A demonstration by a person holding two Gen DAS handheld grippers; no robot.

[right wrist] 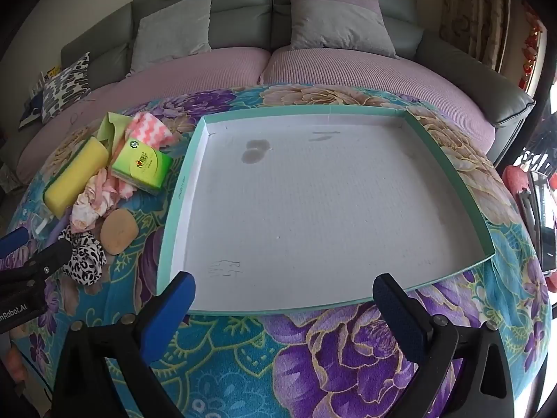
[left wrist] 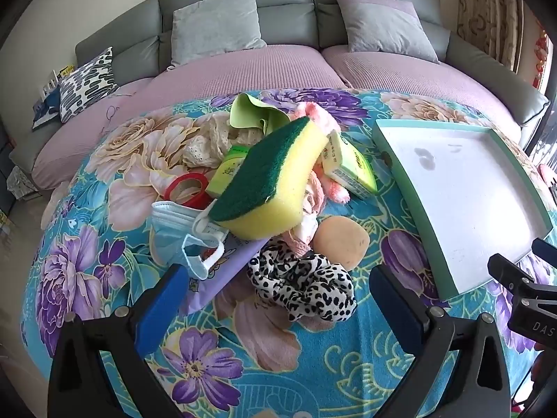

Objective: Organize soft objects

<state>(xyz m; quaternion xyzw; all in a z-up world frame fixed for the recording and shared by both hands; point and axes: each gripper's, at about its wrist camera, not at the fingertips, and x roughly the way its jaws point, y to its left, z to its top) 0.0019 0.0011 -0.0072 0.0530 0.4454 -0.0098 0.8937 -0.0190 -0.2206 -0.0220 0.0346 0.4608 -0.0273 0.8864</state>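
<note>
Jaws wide apart; yellow sponge (left wrist: pixel 268 188) with green top tilts atop pile.

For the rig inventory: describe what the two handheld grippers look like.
Both match. The left gripper and right gripper each have two black plastic fingers with triangular cut-outs and silver screws, tipped with blue pads. White lettering is printed on each black body, only partly legible. No cables, hands or sleeves show.
</note>
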